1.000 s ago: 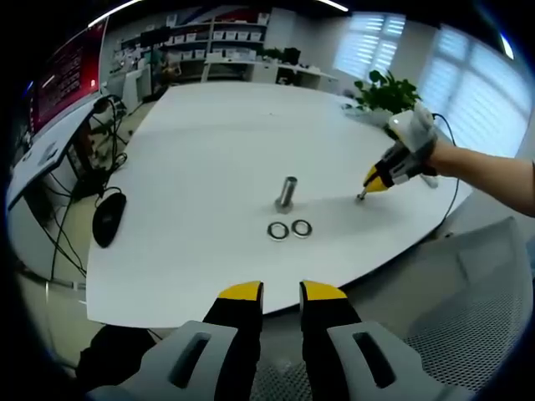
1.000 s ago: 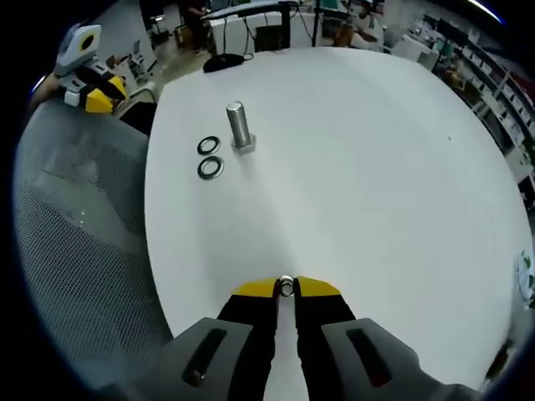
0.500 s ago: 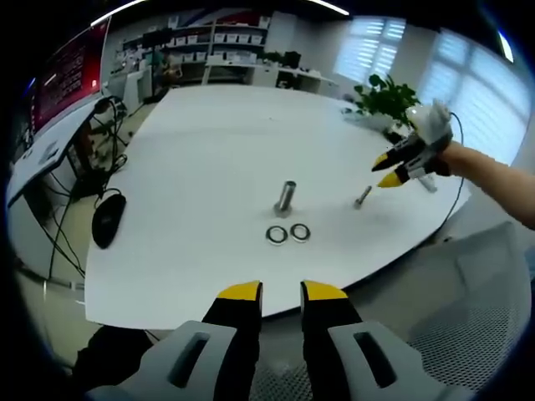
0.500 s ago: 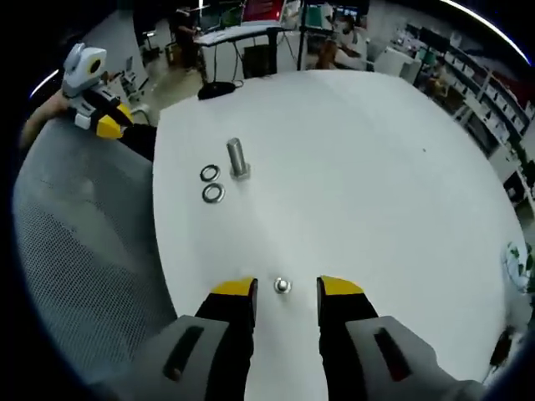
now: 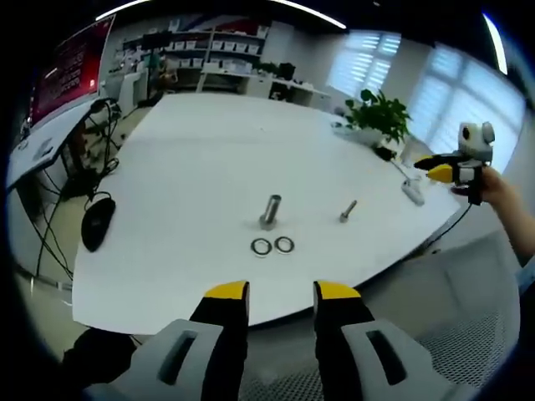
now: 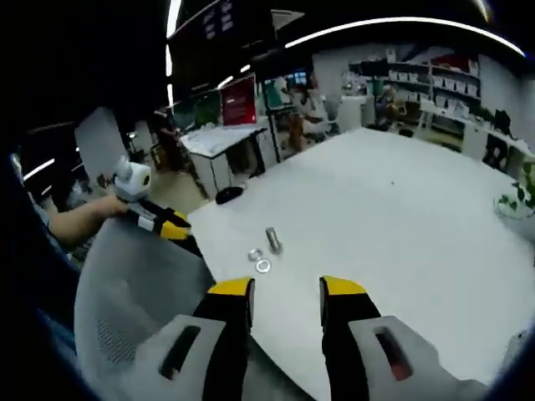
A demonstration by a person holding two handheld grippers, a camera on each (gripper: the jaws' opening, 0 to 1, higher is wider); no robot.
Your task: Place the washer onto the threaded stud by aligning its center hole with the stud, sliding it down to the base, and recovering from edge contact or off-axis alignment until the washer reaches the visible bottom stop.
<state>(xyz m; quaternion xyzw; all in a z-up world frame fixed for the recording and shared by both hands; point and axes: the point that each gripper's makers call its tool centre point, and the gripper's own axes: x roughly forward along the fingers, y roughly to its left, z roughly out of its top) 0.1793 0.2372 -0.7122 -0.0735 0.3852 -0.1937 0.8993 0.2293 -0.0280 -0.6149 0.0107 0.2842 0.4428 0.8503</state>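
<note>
A threaded stud (image 5: 269,210) stands upright on the white table (image 5: 201,159), with two washers (image 5: 272,246) lying flat side by side just in front of it. A small bolt (image 5: 347,210) lies to the stud's right. My left gripper (image 5: 282,292) is open and empty, held off the table's near edge. My right gripper (image 5: 451,171) hovers far right, beyond the table edge. In the right gripper view that gripper (image 6: 287,288) is open and empty, high and well back from the stud (image 6: 272,241) and washers (image 6: 259,261). The left gripper (image 6: 159,221) shows at the left, in a person's hand.
A black mouse (image 5: 94,225) lies near the table's left edge and a potted plant (image 5: 380,109) at its far right. A small white object (image 5: 412,190) sits by the right edge. A grey mesh chair (image 6: 134,309) stands off the table's near side. Desks and shelves lie behind.
My right gripper opened, let go of the small bolt on the table, then drew up and far back from it. My left gripper opened a little wider.
</note>
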